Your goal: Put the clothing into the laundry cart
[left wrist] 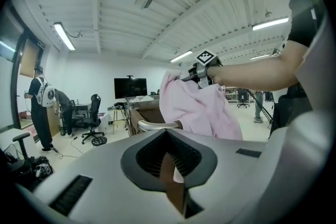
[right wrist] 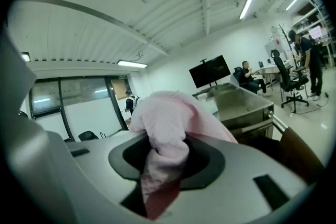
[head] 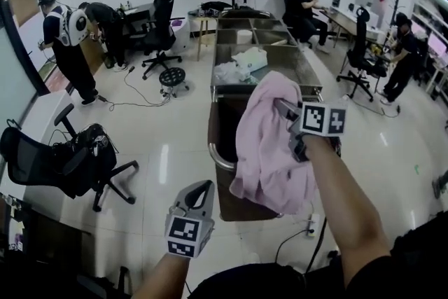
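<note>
Head view, key relation: the pink garment (head: 267, 150) hangs over the open top of the laundry cart (head: 213, 145). The drop is straight down, not sideways.
Garment, long axis: roughly vertical. It drapes from the pinch point, with its bulk below and left of the claw in this view.
Garment, position vs cart: it is over the cart's near right part. Its lower hem overlaps the near rim, and I cannot tell whether the hem already sits inside.
Cart, long axis: it runs away from the person towards the steel sorting table (head: 269, 61), which stands just behind it.
Right gripper (head: 283, 109): the jaws are clamped on a bunched fold of the garment. The right gripper view shows cloth filling the gap and spilling over the top.
Left gripper (head: 203, 187): it is low and near the body, short of the cart's near end. Its jaws stand a narrow way apart with nothing between them.
Nearer hand: the right, which already carries the load. The left is well apart from the garment.
Judgement, next move: lower the garment a little further in from the near rim, then let go. The risk is the hem catching on the rim.
</note>
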Demonstrator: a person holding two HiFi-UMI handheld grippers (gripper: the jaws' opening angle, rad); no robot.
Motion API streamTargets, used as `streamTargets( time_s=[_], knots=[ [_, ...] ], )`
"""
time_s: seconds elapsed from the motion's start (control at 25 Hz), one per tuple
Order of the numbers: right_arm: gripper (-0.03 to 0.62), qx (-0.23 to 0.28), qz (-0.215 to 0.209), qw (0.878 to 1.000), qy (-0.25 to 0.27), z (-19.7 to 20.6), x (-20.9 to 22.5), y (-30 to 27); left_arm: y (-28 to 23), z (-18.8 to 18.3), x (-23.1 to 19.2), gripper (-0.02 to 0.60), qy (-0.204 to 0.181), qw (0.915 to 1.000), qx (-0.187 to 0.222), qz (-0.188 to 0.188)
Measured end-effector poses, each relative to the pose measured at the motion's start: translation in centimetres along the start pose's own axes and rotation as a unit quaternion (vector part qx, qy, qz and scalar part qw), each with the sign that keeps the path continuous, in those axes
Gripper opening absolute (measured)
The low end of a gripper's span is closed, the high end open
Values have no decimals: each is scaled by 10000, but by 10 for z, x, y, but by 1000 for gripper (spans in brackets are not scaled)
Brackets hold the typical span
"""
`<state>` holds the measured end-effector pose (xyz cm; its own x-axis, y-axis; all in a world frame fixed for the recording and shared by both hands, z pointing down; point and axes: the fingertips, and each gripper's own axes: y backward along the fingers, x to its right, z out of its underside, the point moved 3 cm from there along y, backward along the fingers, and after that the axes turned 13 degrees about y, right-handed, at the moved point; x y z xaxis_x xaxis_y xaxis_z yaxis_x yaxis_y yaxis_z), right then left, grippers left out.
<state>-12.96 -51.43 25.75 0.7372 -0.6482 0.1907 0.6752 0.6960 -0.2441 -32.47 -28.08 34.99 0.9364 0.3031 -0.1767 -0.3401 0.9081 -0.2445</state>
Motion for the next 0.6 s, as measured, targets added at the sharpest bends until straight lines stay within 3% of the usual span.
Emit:
streamTargets(
  time_s=[0.16, 0.36, 0.44, 0.6],
  knots=[
    [170, -517, -114, 9986, -32, 28, 9, -26, -10, 2, -2, -2, 17, 9999, -52, -144],
    [216, -743, -298, 9968, -78, 36, 12, -36, -19, 3, 1, -2, 39, 9997, -86, -206],
    [258, -727, -344, 9967, 69, 35, 9, -35, -20, 2, 3, -2, 18, 9998, -92, -198],
    [259, -650, -314, 9950, 696, 28, 3, -25, -23, 1, 6, -2, -5, 9998, -95, -176]
  ],
)
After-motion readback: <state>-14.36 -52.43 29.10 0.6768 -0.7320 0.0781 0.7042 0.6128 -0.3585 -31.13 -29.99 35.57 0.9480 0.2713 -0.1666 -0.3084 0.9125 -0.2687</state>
